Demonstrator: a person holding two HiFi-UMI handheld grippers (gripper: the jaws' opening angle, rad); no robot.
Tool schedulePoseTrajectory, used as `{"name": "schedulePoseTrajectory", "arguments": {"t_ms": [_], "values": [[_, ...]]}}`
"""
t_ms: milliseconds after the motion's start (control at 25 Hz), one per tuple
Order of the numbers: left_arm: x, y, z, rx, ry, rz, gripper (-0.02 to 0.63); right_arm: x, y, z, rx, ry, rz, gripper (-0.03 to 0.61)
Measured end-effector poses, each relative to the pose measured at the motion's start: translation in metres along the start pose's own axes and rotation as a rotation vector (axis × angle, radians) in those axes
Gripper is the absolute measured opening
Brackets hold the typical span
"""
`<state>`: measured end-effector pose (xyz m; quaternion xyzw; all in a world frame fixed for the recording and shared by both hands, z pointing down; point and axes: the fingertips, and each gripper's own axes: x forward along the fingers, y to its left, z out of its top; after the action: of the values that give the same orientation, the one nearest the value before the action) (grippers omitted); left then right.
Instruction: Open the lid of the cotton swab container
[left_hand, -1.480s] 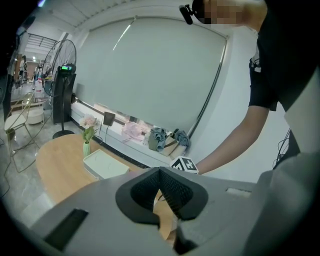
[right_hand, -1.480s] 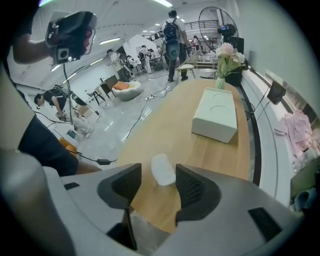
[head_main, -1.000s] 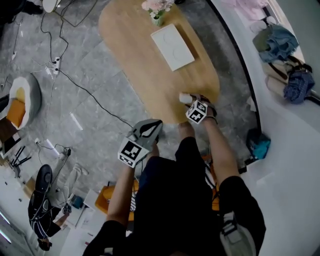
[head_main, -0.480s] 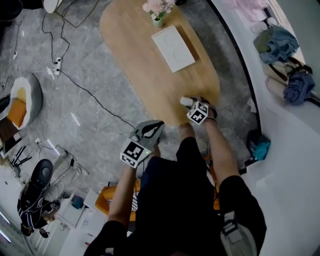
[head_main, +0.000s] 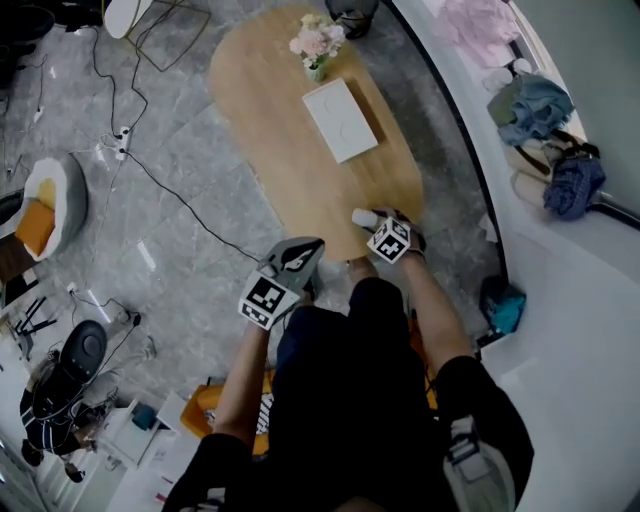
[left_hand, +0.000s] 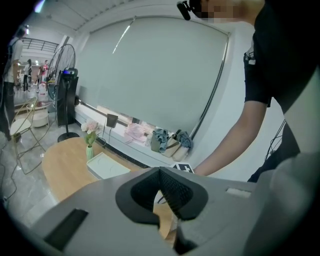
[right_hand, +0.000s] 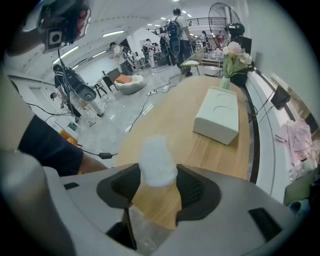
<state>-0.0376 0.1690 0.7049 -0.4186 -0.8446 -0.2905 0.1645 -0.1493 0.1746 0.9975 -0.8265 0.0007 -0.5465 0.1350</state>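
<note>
**Container between the right jaws, left gripper off to the side**

Head view: the cotton swab container (head_main: 362, 217) is seen upright at the near edge of the worktop (head_main: 290, 130), at the right gripper (head_main: 378, 228). The left gripper (head_main: 308, 250) is held off the worktop, to the near left.

Left gripper view: the jaws are seen fully together, with nothing held.

Right gripper view: the jaws, which have just been closing, are set wide against the container's sides. Its top is judged to be reachable from above.

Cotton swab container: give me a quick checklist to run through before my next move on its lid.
1. Container between the right gripper's jaws: ok, they have just been closing and touch it on both sides.
2. Left gripper free to help: ok, shut on nothing.
3. Left gripper near the container: not ok, it hangs beside the table's near end, apart from it.
4. Container already open: cannot tell.
</note>
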Motion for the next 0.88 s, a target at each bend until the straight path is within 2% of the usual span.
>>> {"name": "schedulePoseTrajectory", "arguments": {"t_ms": [400,600,880], "values": [[-0.025,-0.016,0.041,0.062,-0.056,0.059,0.0,-0.077,-0.002,0.035,0.003,-0.073,0.014,0.215],[-0.036,-0.026,0.064,0.056,-0.128,0.071,0.0,-0.124,-0.001,0.056,0.038,-0.149,0.007,0.215],[-0.058,-0.039,0.073,0.078,-0.165,0.045,0.0,-0.157,0.017,0.061,0.084,-0.182,-0.006,0.213]]}}
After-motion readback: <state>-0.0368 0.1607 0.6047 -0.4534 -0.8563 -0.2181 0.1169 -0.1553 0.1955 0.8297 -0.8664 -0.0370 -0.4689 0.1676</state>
